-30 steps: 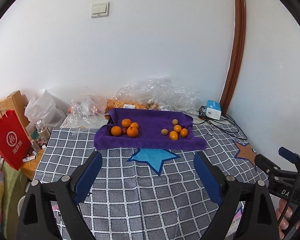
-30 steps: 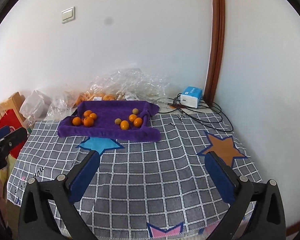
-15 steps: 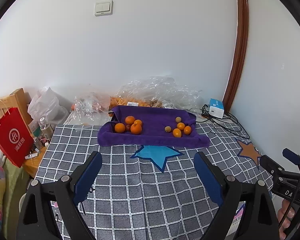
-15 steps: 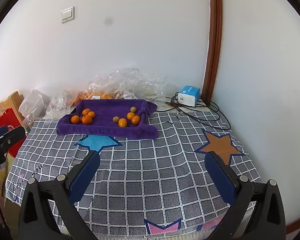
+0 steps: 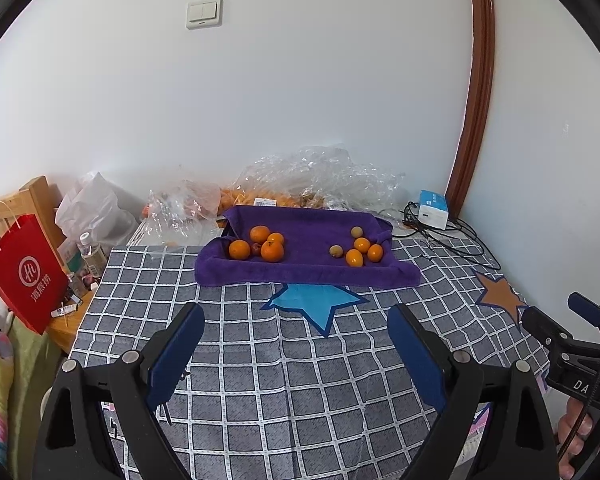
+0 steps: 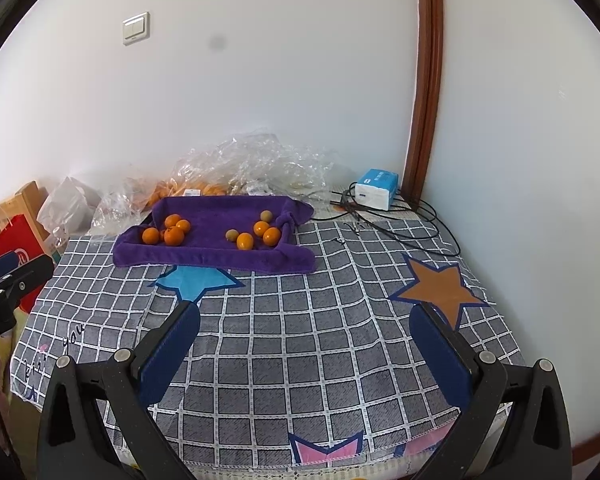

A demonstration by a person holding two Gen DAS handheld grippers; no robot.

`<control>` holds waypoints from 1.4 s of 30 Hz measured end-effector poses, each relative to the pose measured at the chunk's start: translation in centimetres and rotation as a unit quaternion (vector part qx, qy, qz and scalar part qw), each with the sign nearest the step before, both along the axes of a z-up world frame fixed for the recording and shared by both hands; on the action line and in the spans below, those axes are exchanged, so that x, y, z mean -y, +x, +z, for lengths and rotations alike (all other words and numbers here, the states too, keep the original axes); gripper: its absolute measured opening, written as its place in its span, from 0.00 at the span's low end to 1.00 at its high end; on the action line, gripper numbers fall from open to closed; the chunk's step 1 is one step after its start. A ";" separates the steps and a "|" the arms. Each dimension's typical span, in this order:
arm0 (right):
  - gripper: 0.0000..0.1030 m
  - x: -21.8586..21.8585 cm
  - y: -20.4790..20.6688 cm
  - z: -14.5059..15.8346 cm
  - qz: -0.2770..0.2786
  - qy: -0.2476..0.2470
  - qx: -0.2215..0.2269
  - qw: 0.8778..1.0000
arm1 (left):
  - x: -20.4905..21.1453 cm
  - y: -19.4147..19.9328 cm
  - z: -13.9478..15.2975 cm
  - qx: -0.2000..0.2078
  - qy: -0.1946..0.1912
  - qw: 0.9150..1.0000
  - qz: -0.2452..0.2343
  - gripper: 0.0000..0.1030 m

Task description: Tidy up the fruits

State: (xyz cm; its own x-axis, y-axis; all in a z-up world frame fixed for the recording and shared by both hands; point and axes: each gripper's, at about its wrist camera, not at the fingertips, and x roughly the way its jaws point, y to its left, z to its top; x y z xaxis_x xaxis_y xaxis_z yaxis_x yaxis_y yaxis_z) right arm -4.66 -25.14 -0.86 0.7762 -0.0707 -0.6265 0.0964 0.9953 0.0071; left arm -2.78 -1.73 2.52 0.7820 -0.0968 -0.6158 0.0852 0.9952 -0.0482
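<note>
A purple towel [image 5: 304,270] [image 6: 204,256] lies folded like a tray at the table's far side. On its left lie several oranges [image 5: 271,250] [image 6: 173,235] and a small reddish fruit [image 5: 256,249]. On its right lie three small oranges [image 5: 354,257] [image 6: 245,241] and two brownish round fruits [image 5: 335,251] [image 6: 231,235]. My left gripper [image 5: 296,332] is open and empty above the near table. My right gripper [image 6: 305,334] is open and empty too, well short of the towel.
The table has a grey checked cloth [image 5: 260,360] with star patches. Crumpled clear plastic bags with more fruit [image 5: 312,180] lie behind the towel. A white-blue box [image 5: 433,203] and black cables [image 6: 404,224] sit at the back right. A red paper bag [image 5: 24,276] stands left.
Both grippers have pulled back and risen, so the towel and fruit look smaller and more of the near table edge shows. Both stay open.
</note>
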 end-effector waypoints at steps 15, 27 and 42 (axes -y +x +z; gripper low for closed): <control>1.00 0.5 -0.3 0.0 -0.004 0.004 0.003 1.000 | 0.1 0.0 -0.1 -0.001 -0.002 1.000 0.001 0.90; 1.00 0.4 -0.4 -0.3 -0.005 0.008 0.001 1.000 | 0.3 -0.2 -0.2 -0.001 -0.001 1.000 -0.001 0.90; 1.00 0.4 -0.5 -0.3 -0.006 0.009 0.003 1.000 | 0.0 -0.2 -0.2 -0.001 -0.005 1.000 -0.001 0.90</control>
